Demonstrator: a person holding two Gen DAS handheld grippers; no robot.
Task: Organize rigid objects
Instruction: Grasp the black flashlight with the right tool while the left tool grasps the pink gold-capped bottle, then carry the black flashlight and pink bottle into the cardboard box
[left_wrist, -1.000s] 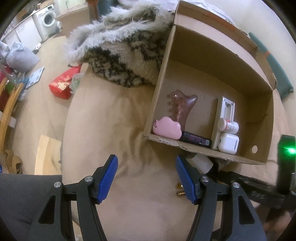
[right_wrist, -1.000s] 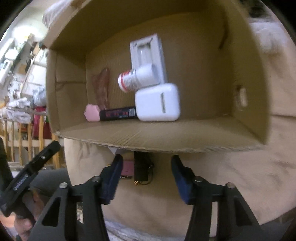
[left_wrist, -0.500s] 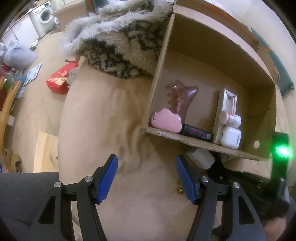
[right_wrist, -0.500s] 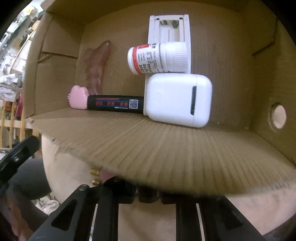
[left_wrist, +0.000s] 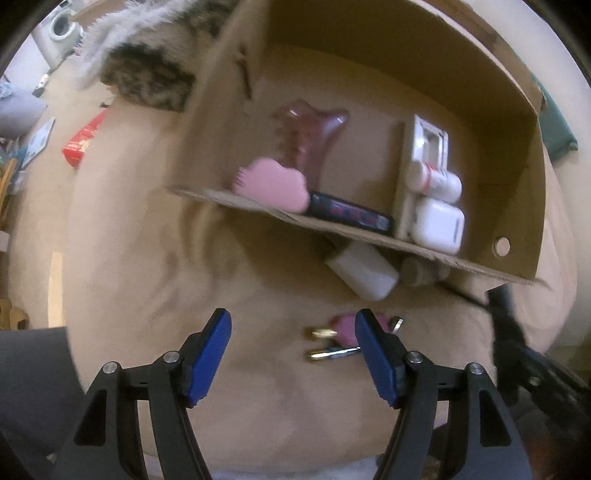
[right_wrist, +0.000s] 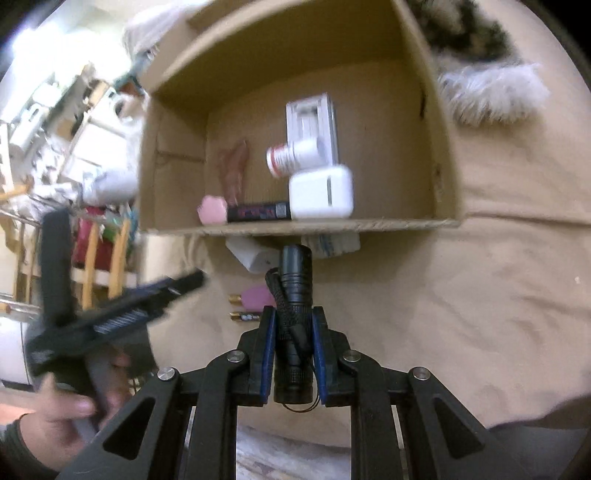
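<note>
Gripping a black flashlight (right_wrist: 294, 295), the right claw (right_wrist: 293, 332) is closed on its barrel just short of the cardboard box (right_wrist: 439, 147). The left claw (left_wrist: 291, 354) hangs wide open, holding nothing. Its right finger (left_wrist: 373, 354) half hides two batteries (left_wrist: 325, 345) and something pink (left_wrist: 345, 321); blur softens the boxed items.

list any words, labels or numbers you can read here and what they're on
No text can be read.
Black marker: red print and a QR-like square, blurred.
White pill bottle: red-banded label, too blurred.
Battery: dark label, too small.
Packet under the cardboard box: bluish print, illegible.
Black flashlight in the right hand-held gripper: no marking visible.
</note>
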